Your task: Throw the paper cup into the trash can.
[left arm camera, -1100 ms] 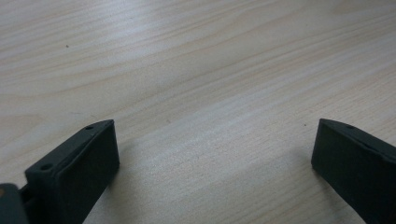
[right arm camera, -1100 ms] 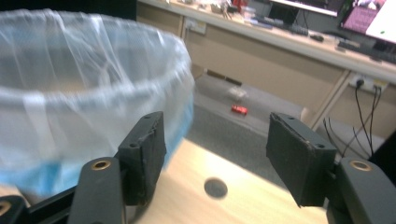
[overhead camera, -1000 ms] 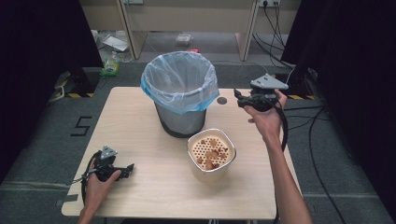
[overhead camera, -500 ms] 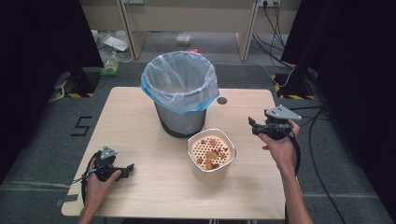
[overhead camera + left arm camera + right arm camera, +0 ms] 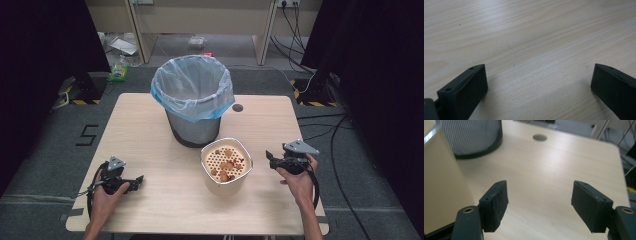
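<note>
One cream tub (image 5: 226, 167) at lower centre of the high view, standing upright on the worktop (image 5: 150, 125), topped with a perforated insert carrying several brownish scraps, too small to count. Just above it in the frame, one mesh bin (image 5: 193, 102) lined with one pale blue bag, close beside the tub, perhaps touching. To the right of the tub, near but apart: right hand-held gripper (image 5: 270, 160), jaws spread wide and empty, aimed leftward at the tub wall; in the right gripper view, tub wall (image 5: 441, 182) at left edge, bin base (image 5: 471, 135) at upper left, one round hole (image 5: 539, 137) at top centre. Likely trouble: a one-sided grab on a smooth, tall wall, tipping the tub or spilling scraps onto the worktop; a push rather than a pinch, shoving it against the bin; a tilt short of the bag rim, dropping scraps outside. At lower left of the high view, well apart: left hand-held gripper (image 5: 136, 181), likewise spread open with nothing between the jaws, low over bare wood. Two grippers, two hands, one tub, one bin.
</note>
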Motion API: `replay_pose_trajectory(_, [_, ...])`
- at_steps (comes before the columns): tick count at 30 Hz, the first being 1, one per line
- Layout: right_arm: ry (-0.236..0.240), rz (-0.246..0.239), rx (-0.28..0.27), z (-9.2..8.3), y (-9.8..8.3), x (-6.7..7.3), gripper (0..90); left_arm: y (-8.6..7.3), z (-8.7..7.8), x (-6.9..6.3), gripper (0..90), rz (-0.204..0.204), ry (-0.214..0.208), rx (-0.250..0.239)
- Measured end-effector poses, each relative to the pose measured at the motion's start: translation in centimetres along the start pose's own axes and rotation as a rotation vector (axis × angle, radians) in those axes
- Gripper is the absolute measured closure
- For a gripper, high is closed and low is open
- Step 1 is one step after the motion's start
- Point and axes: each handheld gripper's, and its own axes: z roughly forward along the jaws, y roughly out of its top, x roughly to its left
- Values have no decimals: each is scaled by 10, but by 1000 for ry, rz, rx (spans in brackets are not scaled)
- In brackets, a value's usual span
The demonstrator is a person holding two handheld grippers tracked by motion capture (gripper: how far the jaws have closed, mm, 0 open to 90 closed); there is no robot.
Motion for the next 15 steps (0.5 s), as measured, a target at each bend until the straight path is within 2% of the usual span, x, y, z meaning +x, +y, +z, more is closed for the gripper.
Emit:
replay_pose_trajectory(4, [4, 15, 18, -2, -12, 0, 292, 0, 0, 0, 0, -1, -4, 1])
replay_pose_trajectory(5, [-6, 11, 48, -3, -21, 0, 285, 0, 0, 0, 0, -1, -4, 1])
replay_pose_trajectory(6, [-6, 11, 48, -3, -21, 0, 285, 0, 0, 0, 0, -1, -4, 1])
replay_pose_trajectory(10, [-7, 42, 84, -7, -39, 1, 280, 0, 0, 0, 0, 1, -6, 1])
replay_pose_trajectory(15, [16, 25, 116, -8, -53, 7, 272, 0, 0, 0, 0, 2, -7, 1])
